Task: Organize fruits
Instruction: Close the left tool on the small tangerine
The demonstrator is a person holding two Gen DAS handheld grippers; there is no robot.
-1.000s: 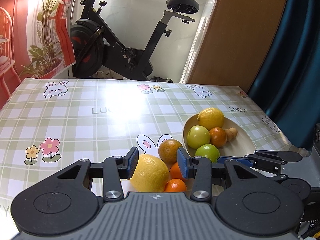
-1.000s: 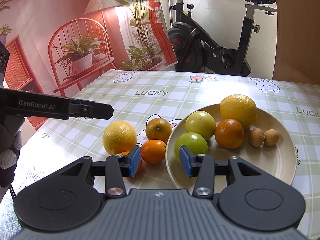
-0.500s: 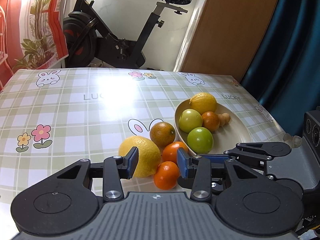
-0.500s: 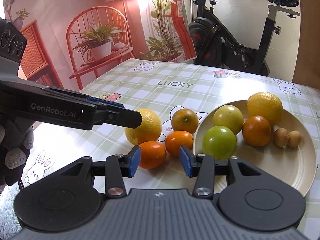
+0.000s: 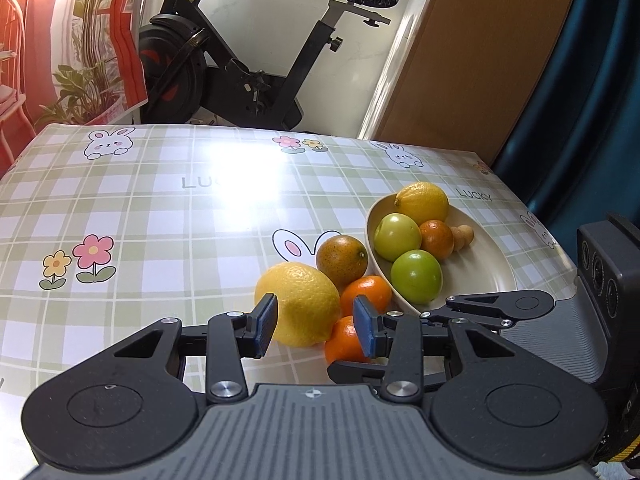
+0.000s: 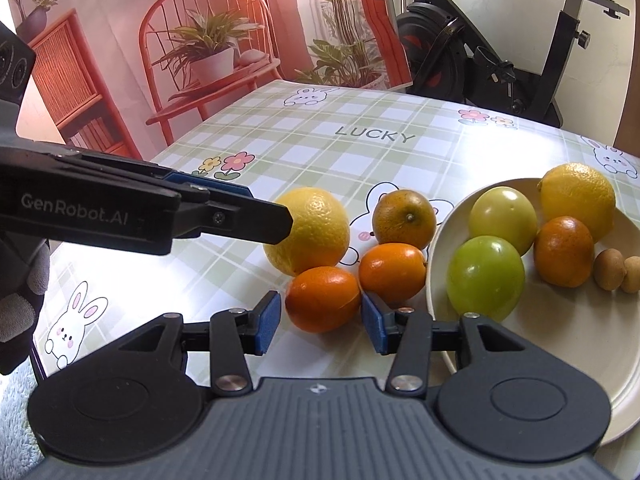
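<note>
A cream plate (image 6: 560,380) (image 5: 484,276) holds a lemon (image 6: 578,198), two green fruits (image 6: 484,278), an orange and two small brown fruits. On the tablecloth beside it lie a big lemon (image 5: 298,304) (image 6: 312,230), a greenish orange (image 6: 404,218) (image 5: 342,260) and two small oranges (image 6: 322,298) (image 6: 392,272). My left gripper (image 5: 315,326) is open, its jaws on either side of the big lemon's near end. My right gripper (image 6: 322,324) is open, just in front of the nearest small orange.
The table has a green checked cloth with rabbits and flowers (image 5: 140,220). An exercise bike (image 5: 240,60) stands beyond the far edge. The table's right edge is near the plate. My left gripper's arm (image 6: 140,210) crosses the right wrist view at left.
Both grippers have moved in on the loose fruit. The left one now has the big lemon between its jaws; the right one has swung left from the plate towards the nearest small orange.
</note>
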